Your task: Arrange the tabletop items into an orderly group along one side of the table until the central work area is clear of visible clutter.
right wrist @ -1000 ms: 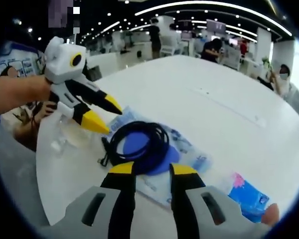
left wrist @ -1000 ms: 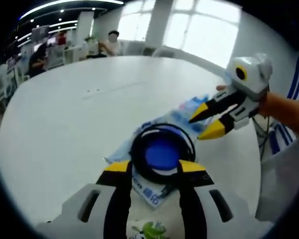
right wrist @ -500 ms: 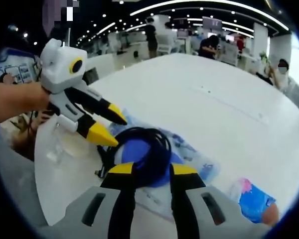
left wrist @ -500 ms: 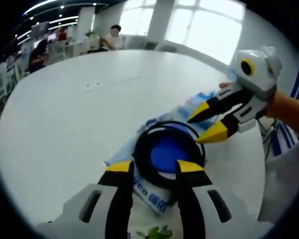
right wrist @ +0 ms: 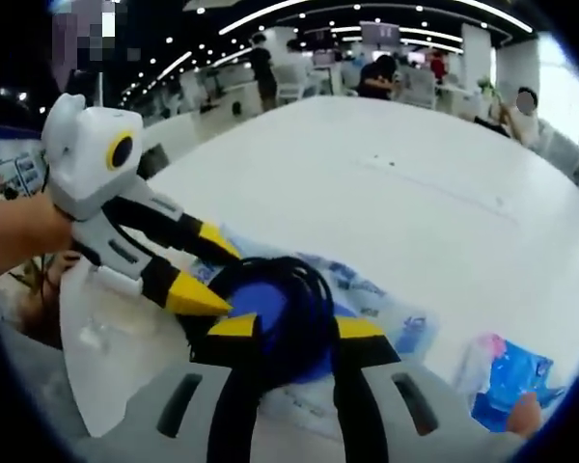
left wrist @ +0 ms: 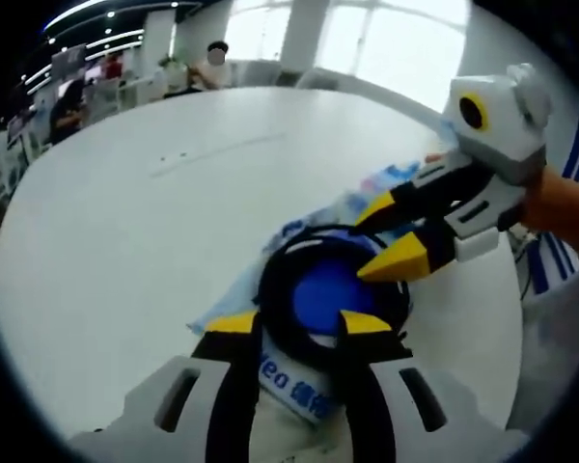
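Coiled black cable (left wrist: 309, 333) over a blue disc (left wrist: 323, 289), on a printed plastic packet (left wrist: 289, 381), just ahead of both parted, empty jaws. Left gripper (left wrist: 287, 325); right gripper (right wrist: 291, 329). White worktop (left wrist: 125, 212) beyond lies open to its far edge. Blue pouch (right wrist: 516, 378) right.

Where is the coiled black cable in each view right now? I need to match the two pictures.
Left gripper view: the coiled black cable lies low at centre, just beyond the left tongs, ringing a blue disc.
Right gripper view: the cable lies low at centre, just above the right tongs.
Shared landmark: the blue-printed plastic packet under the coil.
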`<action>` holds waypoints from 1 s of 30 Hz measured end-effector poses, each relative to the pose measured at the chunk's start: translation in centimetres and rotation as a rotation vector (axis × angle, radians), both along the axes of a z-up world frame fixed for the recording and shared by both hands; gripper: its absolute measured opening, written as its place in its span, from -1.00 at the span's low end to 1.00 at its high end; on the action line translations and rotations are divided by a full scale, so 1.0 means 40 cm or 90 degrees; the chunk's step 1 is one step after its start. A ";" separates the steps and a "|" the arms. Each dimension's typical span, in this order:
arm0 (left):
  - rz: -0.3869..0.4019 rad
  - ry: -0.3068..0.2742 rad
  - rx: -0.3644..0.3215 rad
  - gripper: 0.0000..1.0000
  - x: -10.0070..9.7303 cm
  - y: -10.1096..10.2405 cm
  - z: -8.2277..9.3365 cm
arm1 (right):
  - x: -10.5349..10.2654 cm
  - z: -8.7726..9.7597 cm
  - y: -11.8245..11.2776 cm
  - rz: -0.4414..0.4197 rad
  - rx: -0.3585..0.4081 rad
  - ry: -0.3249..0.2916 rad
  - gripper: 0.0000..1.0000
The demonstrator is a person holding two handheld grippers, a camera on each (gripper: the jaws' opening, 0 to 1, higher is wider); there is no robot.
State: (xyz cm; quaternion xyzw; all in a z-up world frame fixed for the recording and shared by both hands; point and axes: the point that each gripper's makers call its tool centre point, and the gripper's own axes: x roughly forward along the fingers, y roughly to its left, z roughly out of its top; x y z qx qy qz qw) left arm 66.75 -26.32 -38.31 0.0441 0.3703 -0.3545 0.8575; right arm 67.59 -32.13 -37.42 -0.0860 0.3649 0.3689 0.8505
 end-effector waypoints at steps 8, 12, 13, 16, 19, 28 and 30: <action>-0.008 -0.001 0.002 -0.43 -0.003 -0.002 -0.006 | 0.004 -0.009 0.008 -0.014 -0.016 -0.007 -0.41; -0.005 -0.007 0.017 -0.53 0.003 0.006 -0.009 | 0.005 -0.011 0.003 -0.017 -0.028 -0.011 -0.54; -0.002 -0.006 0.016 -0.55 0.005 0.007 -0.009 | 0.003 -0.013 0.003 -0.018 -0.027 -0.006 -0.55; 0.002 -0.006 0.017 -0.57 0.009 0.008 -0.011 | 0.004 -0.013 0.001 -0.024 -0.028 -0.006 -0.57; 0.011 -0.005 0.023 -0.64 0.015 0.011 -0.012 | 0.006 -0.014 -0.001 -0.031 -0.030 -0.006 -0.60; 0.019 -0.008 0.032 -0.85 0.014 0.010 -0.010 | 0.008 -0.012 -0.005 -0.049 -0.019 0.007 -0.78; 0.021 -0.009 0.035 -0.87 0.014 0.010 -0.008 | 0.006 -0.011 -0.003 -0.048 -0.019 0.006 -0.80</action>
